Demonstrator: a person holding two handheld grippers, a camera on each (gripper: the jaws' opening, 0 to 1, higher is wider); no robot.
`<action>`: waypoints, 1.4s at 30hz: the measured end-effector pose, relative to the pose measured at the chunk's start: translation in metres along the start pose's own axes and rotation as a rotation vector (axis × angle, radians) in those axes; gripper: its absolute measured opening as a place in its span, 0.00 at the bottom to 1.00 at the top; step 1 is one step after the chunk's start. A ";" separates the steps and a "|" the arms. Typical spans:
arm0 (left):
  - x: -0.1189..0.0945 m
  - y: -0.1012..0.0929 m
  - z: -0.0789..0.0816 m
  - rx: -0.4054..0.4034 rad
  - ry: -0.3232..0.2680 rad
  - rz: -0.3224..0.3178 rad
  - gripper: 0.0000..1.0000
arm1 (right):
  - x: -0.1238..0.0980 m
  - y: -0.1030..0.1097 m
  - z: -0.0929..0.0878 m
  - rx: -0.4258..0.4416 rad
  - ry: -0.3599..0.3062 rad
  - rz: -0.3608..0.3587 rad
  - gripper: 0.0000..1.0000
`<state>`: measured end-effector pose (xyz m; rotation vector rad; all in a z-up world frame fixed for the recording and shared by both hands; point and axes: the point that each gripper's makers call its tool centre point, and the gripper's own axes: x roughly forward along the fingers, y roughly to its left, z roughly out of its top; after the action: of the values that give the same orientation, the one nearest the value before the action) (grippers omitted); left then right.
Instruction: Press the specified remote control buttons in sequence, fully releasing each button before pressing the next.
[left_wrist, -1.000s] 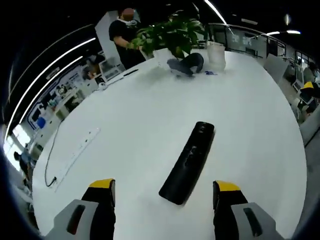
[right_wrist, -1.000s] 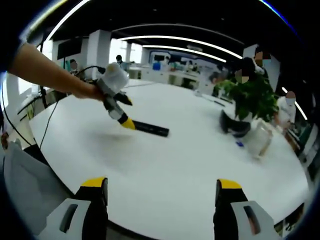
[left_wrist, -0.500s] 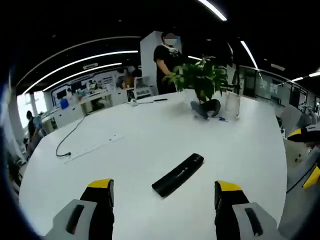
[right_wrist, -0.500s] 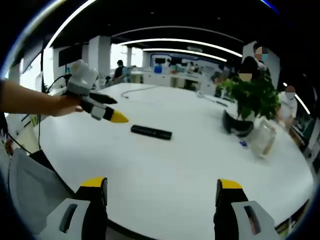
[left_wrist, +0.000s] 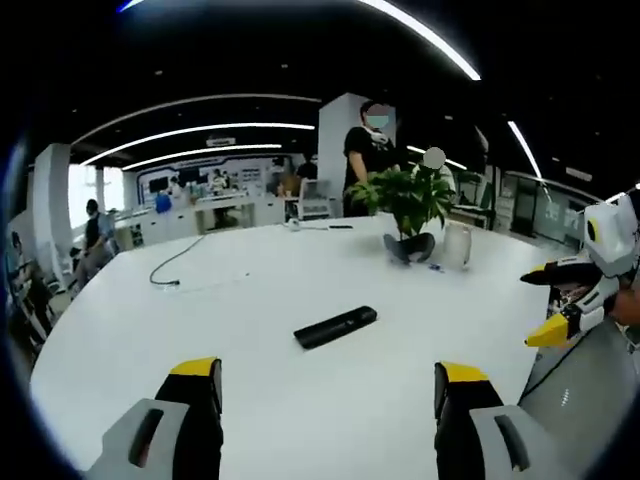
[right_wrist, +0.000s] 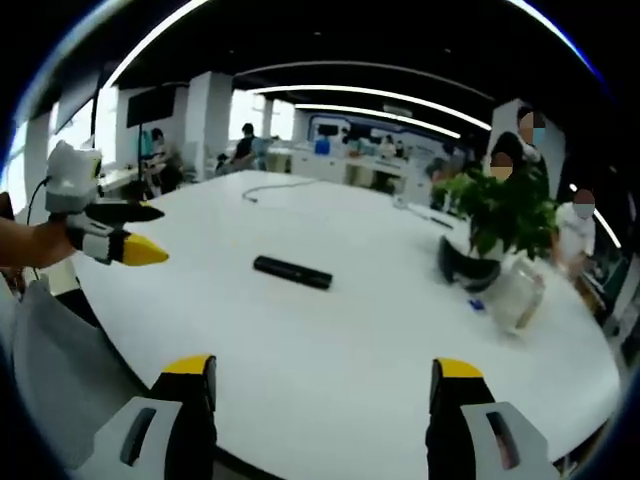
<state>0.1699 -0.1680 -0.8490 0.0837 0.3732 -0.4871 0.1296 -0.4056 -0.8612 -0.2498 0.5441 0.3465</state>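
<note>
Both grippers have drawn back from the remote since a second ago, when the left one hung just over it; now the remote sits well ahead of each pair of jaws

Left gripper: its yellow-tipped jaws stand wide apart with nothing between them, over bare white counter. Ahead of the gap, slightly left of centre, the black remote lies flat on the counter, its long axis slanting toward the right jaw's side. Off beyond the right jaw, past the counter's edge, the right gripper is held by a hand, its two yellow-tipped jaws parted and empty. Farther ahead stand a potted plant and a clear jug; a cable trails on the left jaw's side

Right gripper: jaws wide apart, empty, above the counter. The remote lies ahead, toward the left jaw's side. Beyond the left jaw the left gripper hovers off the counter's edge, jaws parted. The plant and jug stand far ahead of the right jaw
</note>
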 end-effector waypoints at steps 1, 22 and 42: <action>-0.004 -0.002 -0.001 0.002 -0.005 0.011 0.90 | 0.000 -0.004 -0.001 -0.004 -0.001 -0.003 0.87; -0.038 0.005 -0.006 0.119 -0.056 0.195 1.00 | -0.012 -0.033 -0.034 0.196 -0.040 -0.060 0.86; -0.055 0.022 -0.030 -0.042 -0.082 0.208 1.00 | -0.009 -0.034 -0.045 0.155 0.024 -0.097 0.84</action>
<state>0.1252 -0.1194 -0.8570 0.0609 0.2901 -0.2761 0.1145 -0.4534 -0.8892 -0.1302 0.5779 0.2063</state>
